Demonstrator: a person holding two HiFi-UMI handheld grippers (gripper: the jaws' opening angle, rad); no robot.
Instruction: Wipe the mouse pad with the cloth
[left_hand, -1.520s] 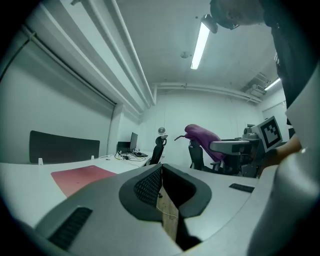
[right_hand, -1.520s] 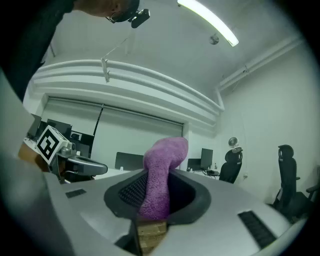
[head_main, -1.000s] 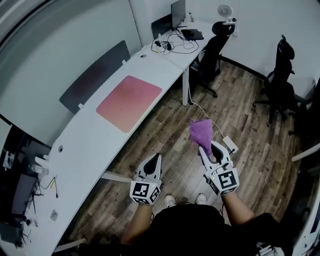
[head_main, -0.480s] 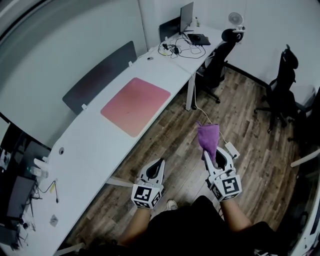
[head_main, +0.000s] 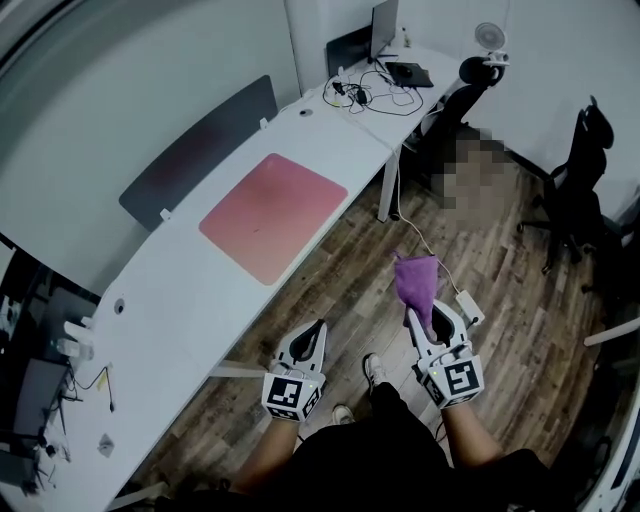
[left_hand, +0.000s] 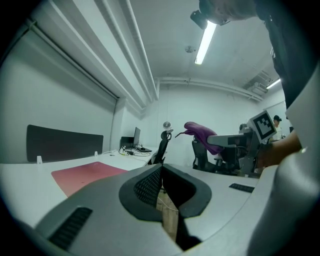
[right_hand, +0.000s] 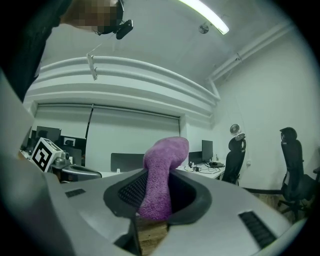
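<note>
A pink mouse pad (head_main: 273, 214) lies flat on the long white desk (head_main: 170, 300), up and to the left of both grippers; it also shows in the left gripper view as the mouse pad (left_hand: 85, 173). My right gripper (head_main: 432, 318) is shut on a purple cloth (head_main: 417, 282), which sticks up from its jaws over the wooden floor. In the right gripper view the cloth (right_hand: 160, 175) is pinched between the pads. My left gripper (head_main: 311, 335) is shut with nothing in it, held over the floor beside the desk's edge.
A dark divider panel (head_main: 195, 145) stands along the desk's far side. A monitor (head_main: 382, 25), keyboard and tangled cables sit at the far end. Office chairs (head_main: 578, 180) stand on the wooden floor to the right. A power strip with a cord (head_main: 466, 300) lies on the floor.
The head view has shifted slightly; the desk and pad sit a little further right in view. The right gripper still holds the cloth at about the same place. A foot has stepped forward.
</note>
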